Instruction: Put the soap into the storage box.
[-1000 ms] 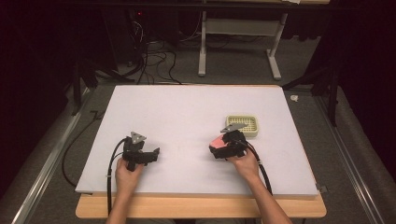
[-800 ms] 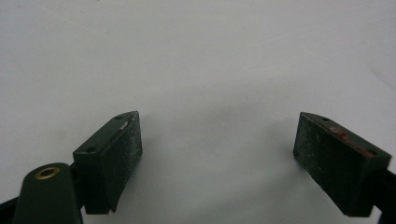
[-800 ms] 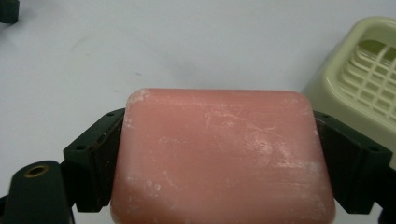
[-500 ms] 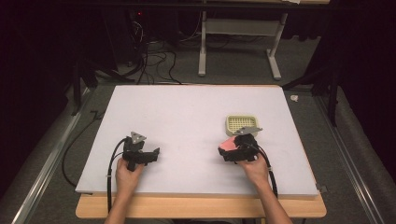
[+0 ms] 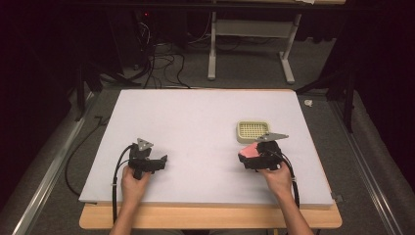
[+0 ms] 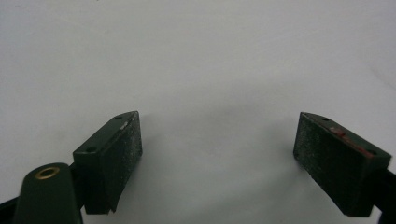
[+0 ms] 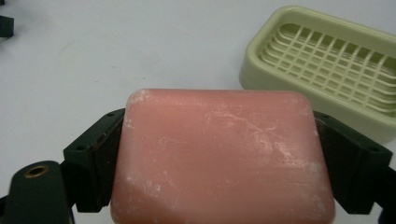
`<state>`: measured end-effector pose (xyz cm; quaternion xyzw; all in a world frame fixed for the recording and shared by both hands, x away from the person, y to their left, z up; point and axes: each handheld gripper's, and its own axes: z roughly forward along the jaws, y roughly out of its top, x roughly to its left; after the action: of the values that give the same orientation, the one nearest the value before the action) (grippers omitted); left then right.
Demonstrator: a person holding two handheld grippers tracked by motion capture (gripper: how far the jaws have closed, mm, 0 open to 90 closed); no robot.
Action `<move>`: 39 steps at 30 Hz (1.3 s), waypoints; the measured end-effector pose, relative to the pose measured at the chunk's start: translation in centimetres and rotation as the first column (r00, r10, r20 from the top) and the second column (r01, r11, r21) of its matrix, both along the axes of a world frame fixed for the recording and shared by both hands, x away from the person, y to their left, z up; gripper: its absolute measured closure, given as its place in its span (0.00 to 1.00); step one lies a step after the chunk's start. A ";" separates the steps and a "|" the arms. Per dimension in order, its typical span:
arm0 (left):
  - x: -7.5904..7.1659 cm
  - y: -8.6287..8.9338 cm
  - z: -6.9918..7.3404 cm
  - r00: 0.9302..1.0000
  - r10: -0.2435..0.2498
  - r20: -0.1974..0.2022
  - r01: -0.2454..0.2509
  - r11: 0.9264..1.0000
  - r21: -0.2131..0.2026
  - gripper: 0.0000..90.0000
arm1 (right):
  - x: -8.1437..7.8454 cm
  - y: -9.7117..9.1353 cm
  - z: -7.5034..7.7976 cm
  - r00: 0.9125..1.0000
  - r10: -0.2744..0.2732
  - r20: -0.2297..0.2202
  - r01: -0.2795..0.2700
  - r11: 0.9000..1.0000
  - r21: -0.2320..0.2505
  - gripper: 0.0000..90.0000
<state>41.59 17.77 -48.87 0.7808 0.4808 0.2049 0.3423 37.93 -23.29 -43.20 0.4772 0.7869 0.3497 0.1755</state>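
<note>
- High view: right gripper (image 5: 247,157) sits on the near right part of the table (image 5: 195,117), jaws pinching a pink soap (image 5: 248,150).
- High view: the dish (image 5: 253,130) lies just beyond the right gripper, a little toward its outer side, apart from the soap.
- High view: left gripper (image 5: 160,161) rests near the front edge, well off to the other side, with nothing between its jaws. The right hand is plainly the nearer one to the dish.
- Left gripper view: jaws spread wide, bare table between the pads (image 6: 125,140). It has no part in the grasp.
- Right gripper view: soap (image 7: 219,154) clamped across its width, one pad on each short side. Its broad face is up, and its long axis runs jaw to jaw. There are white scuff marks on top.
- Right gripper view: dish (image 7: 327,60) lies ahead and to the right of the jaws, empty, its grid floor visible. Its long axis is skewed relative to the soap's.
- Judgement: the soap is probably meant for the dish. The move turns on carrying it forward and to the right, with some twist of the hand so the two long axes line up before lowering.
- Risk, as judged: the rim could catch a corner of the soap if the twist is short. I cannot tell how high the soap is above the table.
</note>
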 end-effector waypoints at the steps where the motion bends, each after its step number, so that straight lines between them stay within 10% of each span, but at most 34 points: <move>1: 0.0 0.0 0.0 1.000 0.000 0.000 0.000 1.000 0.000 0.18 | 0.0 -0.2 0.1 1.000 -0.001 0.004 0.001 1.000 0.000 0.15; 39: 0.0 0.0 0.0 1.000 0.000 0.002 0.000 1.000 0.001 0.18 | 1.1 -3.9 0.7 0.998 -0.058 0.019 0.057 0.998 0.031 0.15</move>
<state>41.57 17.75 -48.88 0.7806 0.4805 0.2060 0.3424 38.98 -27.20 -42.54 0.4987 0.7657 0.3610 0.1862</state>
